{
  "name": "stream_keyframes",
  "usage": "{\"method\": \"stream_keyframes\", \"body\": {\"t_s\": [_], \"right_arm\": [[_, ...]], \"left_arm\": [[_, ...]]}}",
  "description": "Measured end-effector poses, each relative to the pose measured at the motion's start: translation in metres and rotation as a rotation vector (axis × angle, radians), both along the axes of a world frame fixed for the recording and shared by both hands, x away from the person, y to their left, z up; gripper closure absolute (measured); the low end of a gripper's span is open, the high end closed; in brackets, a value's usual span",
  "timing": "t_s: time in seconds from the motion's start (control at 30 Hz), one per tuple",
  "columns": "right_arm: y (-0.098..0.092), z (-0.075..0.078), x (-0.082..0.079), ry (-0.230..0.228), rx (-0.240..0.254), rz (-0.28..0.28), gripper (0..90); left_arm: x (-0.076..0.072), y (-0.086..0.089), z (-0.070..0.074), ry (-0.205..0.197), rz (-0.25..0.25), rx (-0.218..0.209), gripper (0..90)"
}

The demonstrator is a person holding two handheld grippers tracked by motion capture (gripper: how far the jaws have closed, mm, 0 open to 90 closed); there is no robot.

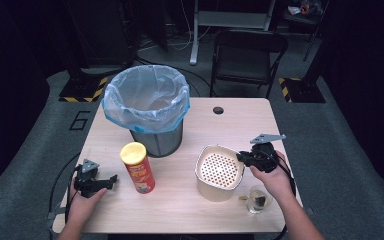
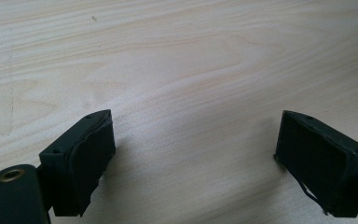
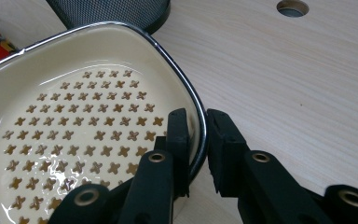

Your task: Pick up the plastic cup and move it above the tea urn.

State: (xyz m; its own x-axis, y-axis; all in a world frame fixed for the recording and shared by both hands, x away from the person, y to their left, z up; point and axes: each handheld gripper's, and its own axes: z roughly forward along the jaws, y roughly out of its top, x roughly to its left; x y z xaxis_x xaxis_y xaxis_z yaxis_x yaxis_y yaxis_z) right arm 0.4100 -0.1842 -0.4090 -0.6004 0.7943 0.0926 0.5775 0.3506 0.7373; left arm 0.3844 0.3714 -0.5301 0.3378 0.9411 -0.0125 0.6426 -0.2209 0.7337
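Light falls from overhead onto the pale table [image 1: 230,125], while the room behind sinks into near black. The high view is soft and slightly grainy. Beneath the left gripper [image 2: 193,154], a diffuse shadow spreads between its jaws. Just ahead of the right gripper [image 3: 196,140], glare streaks the cream bowl [image 3: 74,121]; nearest jaw parts blur.

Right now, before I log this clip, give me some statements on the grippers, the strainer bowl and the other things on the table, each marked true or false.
1. The right gripper is clamped on the cream strainer bowl's rim. True.
2. The left gripper holds the chip can. False: its jaws are open over bare table.
3. The chip can lies on its side. False: it stands upright.
4. The mesh bin has a blue bag liner. True.
5. A small glass jar stands near the right hand. True.
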Motion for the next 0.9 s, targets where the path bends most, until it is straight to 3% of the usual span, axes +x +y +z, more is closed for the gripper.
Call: {"method": "stream_keyframes", "body": {"t_s": [0.5,0.6,0.63,0.7,0.9], "right_arm": [[-0.001,-0.002,-0.013,0.011,0.033,-0.009,77.7],[-0.001,-0.002,-0.013,0.006,0.033,-0.01,66.4],[-0.001,-0.002,-0.013,0.006,0.033,-0.01,66.4],[-0.002,0.0,-0.016,-0.016,0.046,-0.019,57.7],[-0.009,0.008,-0.029,-0.09,0.033,-0.007,43.8]], "left_arm": [[0.0,0.0,0.0,0.0,0.0,0.0,11.3],[0.0,0.0,0.0,0.0,0.0,0.0,11.4],[0.0,0.0,0.0,0.0,0.0,0.0,11.3],[0.0,0.0,0.0,0.0,0.0,0.0,11.4],[0.0,0.0,0.0,0.0,0.0,0.0,11.4]]}}
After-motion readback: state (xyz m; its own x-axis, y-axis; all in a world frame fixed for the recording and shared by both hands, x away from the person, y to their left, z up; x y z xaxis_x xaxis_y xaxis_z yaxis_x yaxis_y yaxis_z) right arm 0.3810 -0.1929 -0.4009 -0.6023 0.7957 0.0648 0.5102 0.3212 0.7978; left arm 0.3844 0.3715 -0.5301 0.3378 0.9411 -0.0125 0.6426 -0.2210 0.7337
